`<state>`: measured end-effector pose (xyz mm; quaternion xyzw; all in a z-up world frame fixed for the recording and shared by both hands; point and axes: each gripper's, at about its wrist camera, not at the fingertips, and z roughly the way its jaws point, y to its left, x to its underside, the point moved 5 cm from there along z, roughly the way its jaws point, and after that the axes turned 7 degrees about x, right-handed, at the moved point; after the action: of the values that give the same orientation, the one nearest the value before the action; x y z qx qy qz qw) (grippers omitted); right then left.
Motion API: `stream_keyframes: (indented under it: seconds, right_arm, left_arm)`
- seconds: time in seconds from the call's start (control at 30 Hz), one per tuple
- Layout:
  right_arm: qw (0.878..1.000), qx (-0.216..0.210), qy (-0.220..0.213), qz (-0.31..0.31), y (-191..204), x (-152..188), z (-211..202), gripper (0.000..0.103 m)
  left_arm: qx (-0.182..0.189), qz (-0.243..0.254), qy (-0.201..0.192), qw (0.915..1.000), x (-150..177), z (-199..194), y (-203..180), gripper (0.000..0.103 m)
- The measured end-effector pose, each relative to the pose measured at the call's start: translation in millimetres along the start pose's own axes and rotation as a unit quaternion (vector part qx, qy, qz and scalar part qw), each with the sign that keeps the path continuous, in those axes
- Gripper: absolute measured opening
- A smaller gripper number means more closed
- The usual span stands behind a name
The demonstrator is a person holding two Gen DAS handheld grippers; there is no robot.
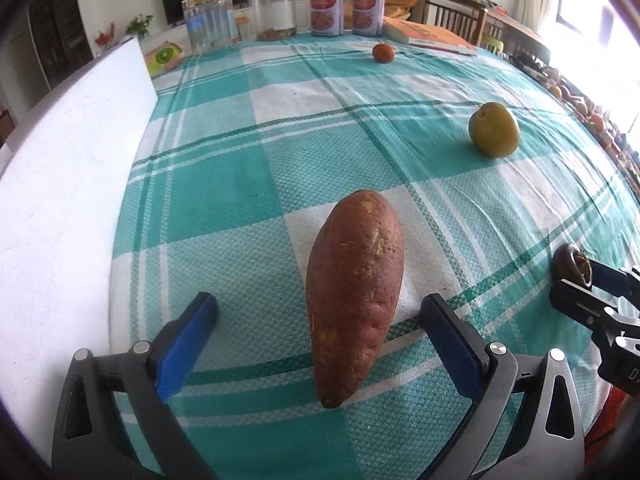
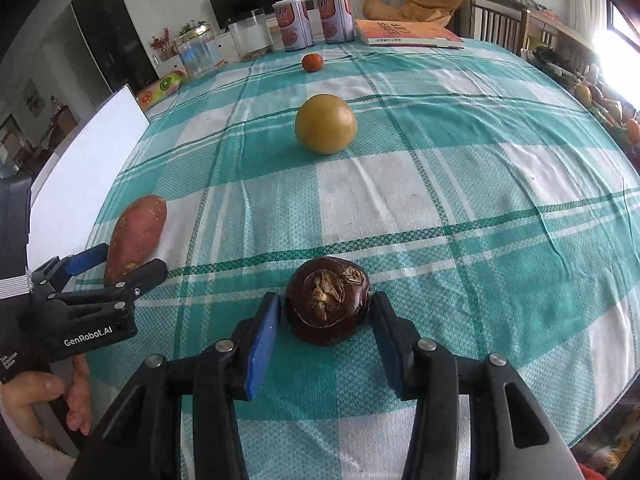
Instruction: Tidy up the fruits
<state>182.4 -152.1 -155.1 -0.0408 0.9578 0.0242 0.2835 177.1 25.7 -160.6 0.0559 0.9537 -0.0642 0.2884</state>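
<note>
sweet potato (image 1: 354, 292) looks firm, heavy; we grip mid-body. left fingers (image 1: 320, 320) apart; right fingers (image 2: 326, 312) apart around chestnut (image 2: 328, 304).

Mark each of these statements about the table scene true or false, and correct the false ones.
1. The sweet potato lies between the open fingers of the left hand-held gripper. True.
2. The right hand-held gripper straddles the yellow-green pear. False: it straddles the dark brown water chestnut.
3. The small orange fruit is the farthest fruit. True.
4. The tablecloth is red-checked. False: teal and white.
</note>
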Motion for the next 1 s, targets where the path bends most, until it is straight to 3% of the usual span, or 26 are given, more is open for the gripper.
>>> stream_keyframes:
  seconds: [0.03,0.13,0.63,0.87,0.93,0.97,1.0]
  right_arm:
    - [1.0,0.007,-0.005,-0.01,5.0,1.2,2.0,0.076]
    - [0.998,0.047,-0.013,-0.049,22.2,4.1,7.4,0.089]
    - [0.998,0.031,-0.013,-0.047,24.9,5.6,9.4,0.097]
    - [0.999,0.007,-0.033,-0.011,13.8,4.3,-4.7,0.095]
    - [1.0,0.004,-0.021,-0.006,11.4,4.7,-0.7,0.073]
    - [1.0,0.012,-0.023,-0.008,11.8,4.2,-0.1,0.072]
    - [1.0,0.018,-0.021,-0.013,12.8,4.2,0.5,0.07]
  left_arm:
    - [0.003,0.002,-0.002,1.0,0.7,-0.7,-0.3,0.103]
    - [0.004,0.002,-0.016,0.9999,2.7,-1.9,-0.4,0.103]
    - [0.003,0.002,-0.017,0.9998,3.1,-3.1,0.3,0.103]
    - [0.001,0.017,0.045,0.9988,-5.8,0.0,-3.0,0.1]
    - [-0.02,0.048,0.032,0.9982,-6.8,-3.5,-9.2,0.099]
    - [-0.028,0.063,0.031,0.9971,-6.0,-3.4,-12.6,0.095]
    - [-0.018,0.07,0.025,0.9971,-6.0,-5.0,-15.9,0.081]
